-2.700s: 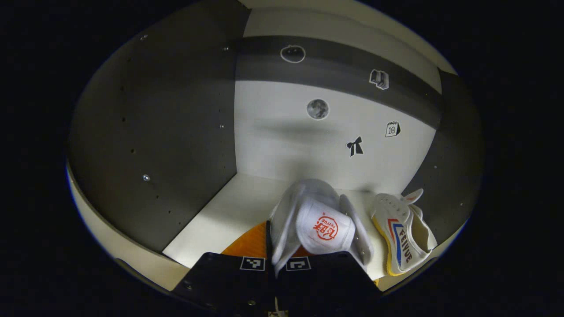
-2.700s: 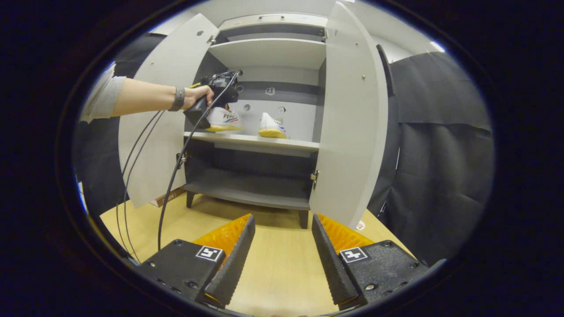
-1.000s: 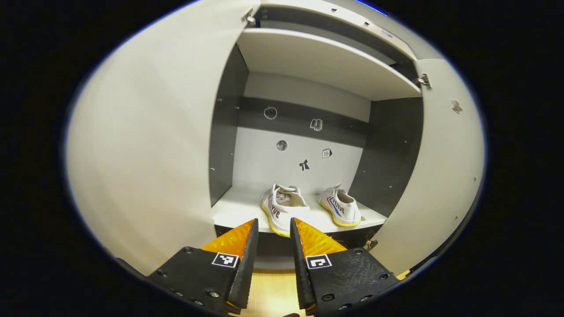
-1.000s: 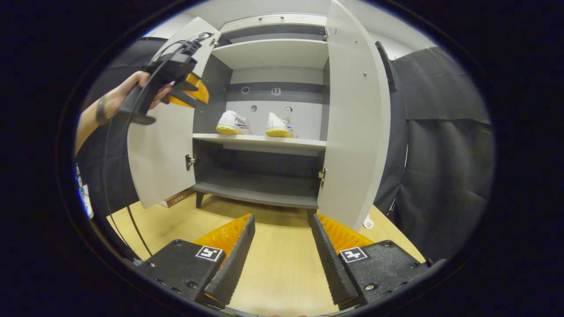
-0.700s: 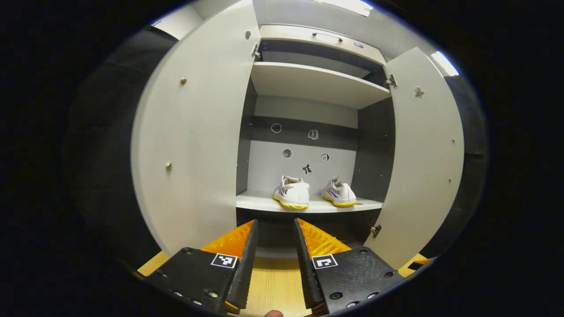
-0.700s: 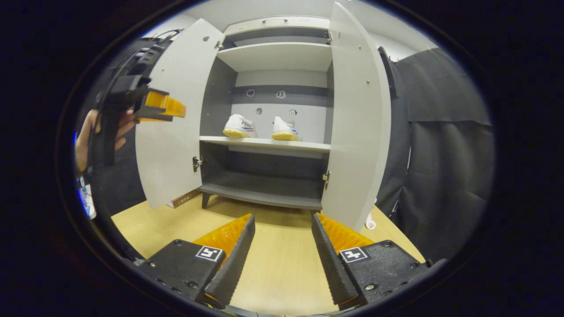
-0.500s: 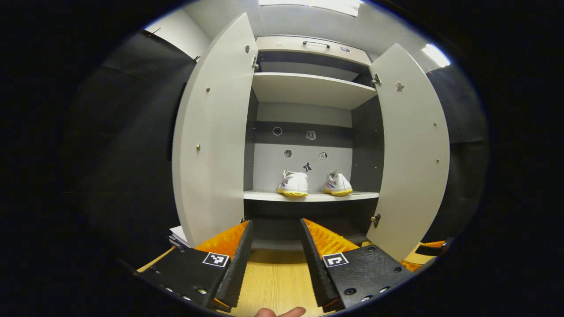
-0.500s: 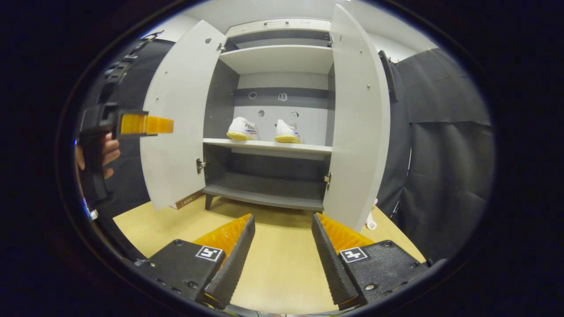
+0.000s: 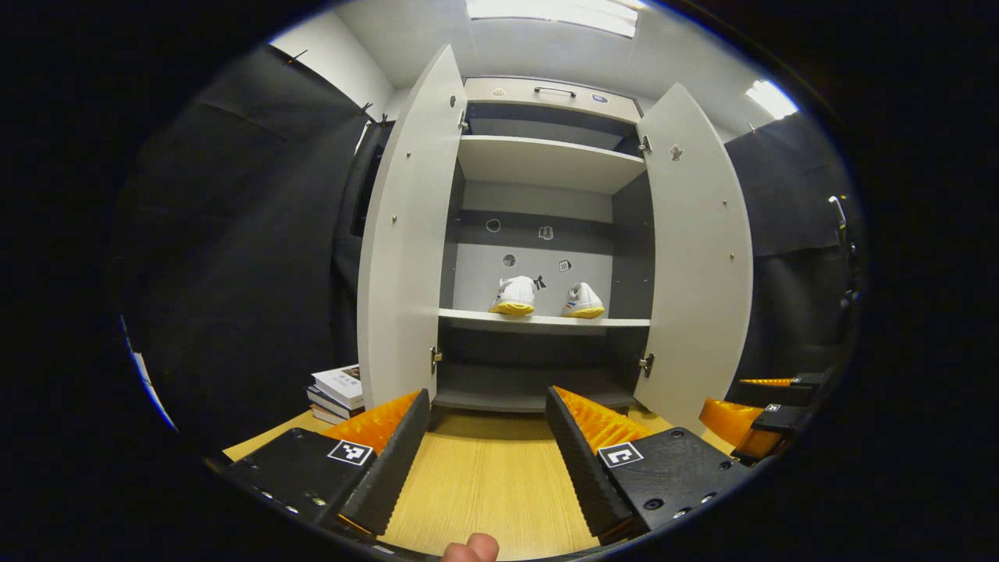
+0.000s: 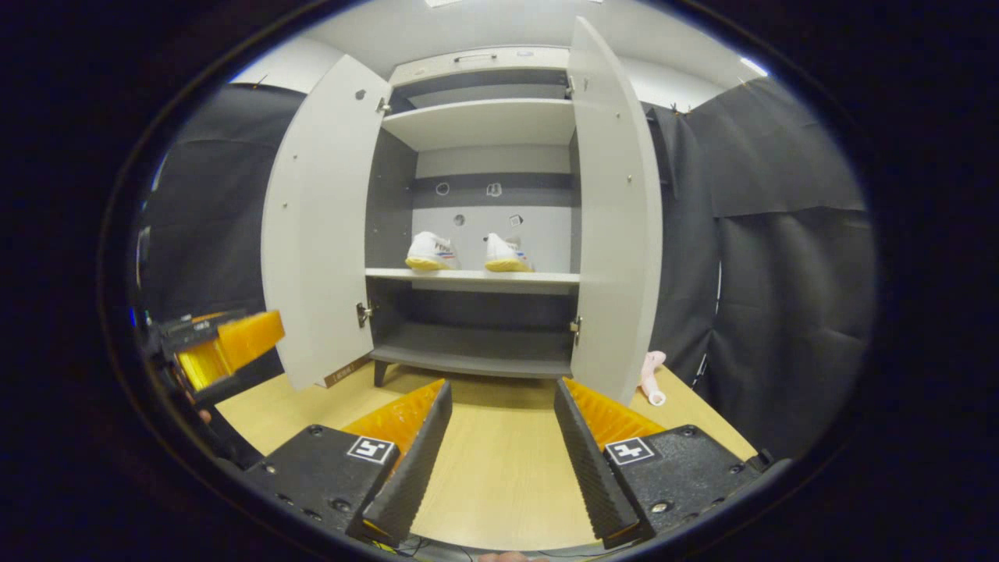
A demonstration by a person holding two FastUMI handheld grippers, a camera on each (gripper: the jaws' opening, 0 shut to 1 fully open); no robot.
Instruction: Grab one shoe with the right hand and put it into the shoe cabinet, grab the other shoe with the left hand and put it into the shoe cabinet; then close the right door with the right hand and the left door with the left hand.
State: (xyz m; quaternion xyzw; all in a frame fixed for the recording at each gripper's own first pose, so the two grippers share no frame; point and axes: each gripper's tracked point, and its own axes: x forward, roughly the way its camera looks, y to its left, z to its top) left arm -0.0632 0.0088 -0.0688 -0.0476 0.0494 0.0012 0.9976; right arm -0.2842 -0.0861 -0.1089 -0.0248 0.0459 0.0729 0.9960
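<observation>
- The tall shoe cabinet [image 9: 546, 164] with pale grey doors and a dark grey interior is seen from the front in both views; it stands on a light wooden floor [image 9: 484, 484].
- Both doors are found open: the left door [image 9: 406, 250] and the right door [image 9: 698, 257] are swung outward, in the left gripper view; in the right gripper view the same doors are marked at [image 10: 320, 226] and [image 10: 613, 218].
- The pair of white canvas shoes with yellow soles is found on the middle shelf [image 9: 538, 318]; the left-hand shoe [image 9: 515, 297] and the right-hand shoe [image 9: 583, 300] are set side by side, a small gap between them, heels toward the camera; in the right gripper view they are marked at [image 10: 431, 251] and [image 10: 506, 254].
- The left gripper [image 9: 485, 445] is held well back from the cabinet, above the floor; its jaws are spread wide and nothing is held between them; it is also seen at the left edge of the right gripper view [image 10: 226, 343].
- The right gripper [image 10: 499, 437] is likewise held clear of the cabinet, jaws spread wide, nothing gripped; it is also seen low on the right of the left gripper view [image 9: 757, 406].
- A fingertip [image 9: 471, 549] is noted at the bottom edge of the left gripper view.
- A small stack of books [image 9: 337, 390] is noted on the floor left of the cabinet; a small pink object [image 10: 651, 373], too small to identify, lies by the foot of the right door.
</observation>
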